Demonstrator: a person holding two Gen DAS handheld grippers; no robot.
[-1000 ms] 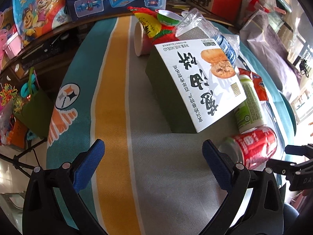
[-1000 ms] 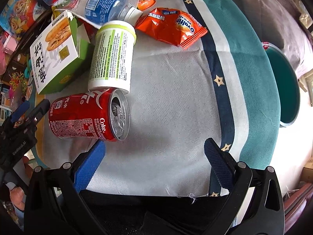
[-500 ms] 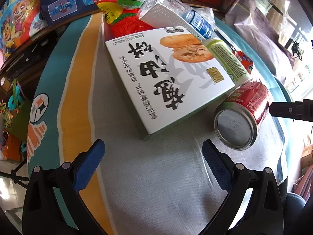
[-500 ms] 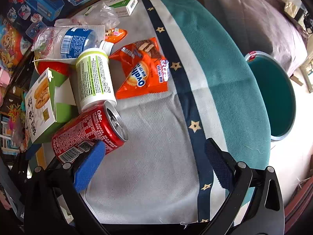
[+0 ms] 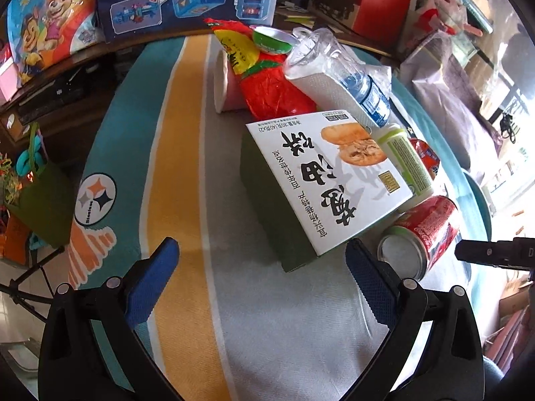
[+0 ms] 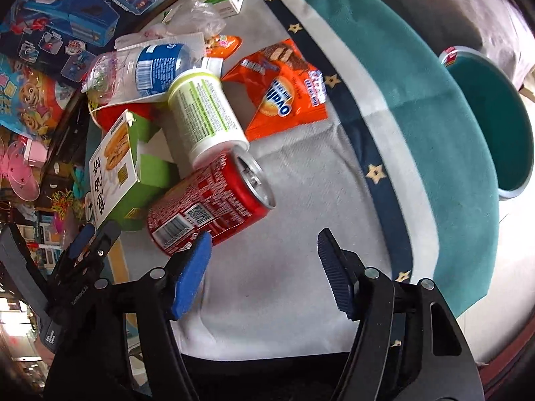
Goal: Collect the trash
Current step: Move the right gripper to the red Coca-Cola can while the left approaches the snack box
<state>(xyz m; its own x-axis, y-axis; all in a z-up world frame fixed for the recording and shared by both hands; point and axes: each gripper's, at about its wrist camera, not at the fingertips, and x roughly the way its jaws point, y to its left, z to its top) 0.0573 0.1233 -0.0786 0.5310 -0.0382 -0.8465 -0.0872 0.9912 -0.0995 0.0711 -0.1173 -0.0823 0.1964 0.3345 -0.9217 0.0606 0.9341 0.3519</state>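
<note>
- Left gripper [image 5: 260,264]: jaws spread wide, nothing between the blue pads. It hovers over the striped tablecloth [image 5: 187,153], just short of the near corner of the green-and-white pastry box [image 5: 321,180].
- Right gripper [image 6: 264,267]: jaws wide apart, nothing held. Its left pad [image 6: 190,274] sits just beside the base end of the red cola can [image 6: 207,207]; contact cannot be told.
- Cola can lies on its side on the grey cloth, opened top facing the teal bin side of the table, base toward the right gripper. In the left wrist view the can's base [image 5: 401,257] faces the camera, just right of the box.
- White bottle with green label [image 6: 207,120] lies on its side, bottom end touching the can's top rim, resting against the pastry box.
- Orange snack packet [image 6: 284,90] lies flat just beside the white bottle, on the side away from the box.
- Clear water bottle with blue label [image 6: 150,67] lies across the back of the pile, behind the white bottle.
- Red-and-yellow wrapper [image 5: 267,83] and a pink cup [image 5: 227,83] lie at the far end of the box.
- Teal bin [image 6: 515,187] stands beyond the table edge, well apart from the pile.
</note>
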